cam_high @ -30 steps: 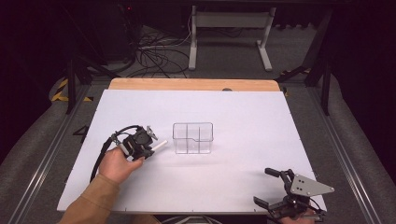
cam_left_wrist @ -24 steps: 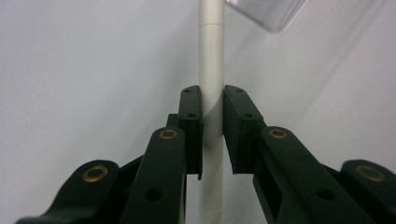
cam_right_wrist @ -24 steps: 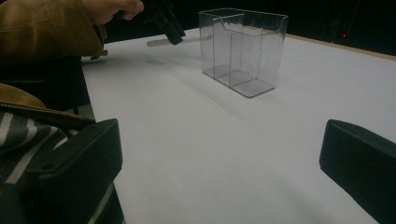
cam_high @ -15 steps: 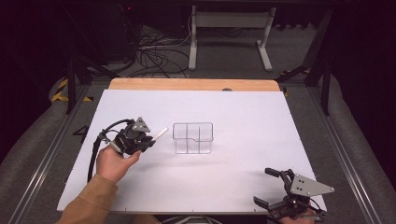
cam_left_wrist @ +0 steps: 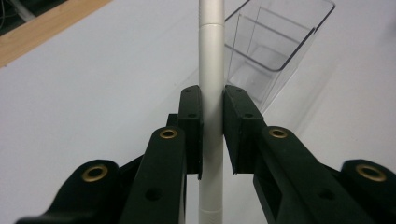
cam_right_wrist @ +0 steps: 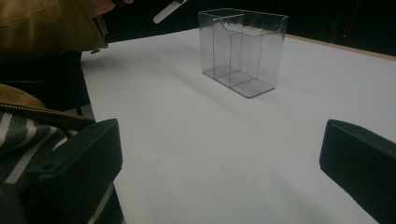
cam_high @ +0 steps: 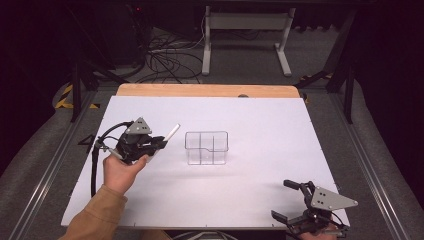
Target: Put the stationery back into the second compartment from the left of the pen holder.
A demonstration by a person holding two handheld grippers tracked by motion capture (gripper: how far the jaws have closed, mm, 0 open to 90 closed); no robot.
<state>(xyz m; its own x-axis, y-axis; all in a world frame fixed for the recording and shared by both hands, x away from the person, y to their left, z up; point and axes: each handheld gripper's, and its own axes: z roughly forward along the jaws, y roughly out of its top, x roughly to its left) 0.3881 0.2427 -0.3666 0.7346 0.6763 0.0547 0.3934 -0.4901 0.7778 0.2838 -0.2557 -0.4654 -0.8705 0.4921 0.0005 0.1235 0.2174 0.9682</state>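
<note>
Two black jaws of left hand-held gripper (cam_left_wrist: 212,135) clamped on white pen (cam_left_wrist: 211,84), pads pressing its barrel from either side. Pen running lengthwise between the pads, its long end poking out past the jaw tips, tilted up and aimed toward clear divided organizer (cam_high: 206,147). Held above white worktop (cam_high: 260,125), just left of the organizer, not touching it. Right hand-held gripper (cam_high: 291,202) down at the near right corner of the worktop, jaws wide apart, nothing between them, well away from the organizer.
</note>
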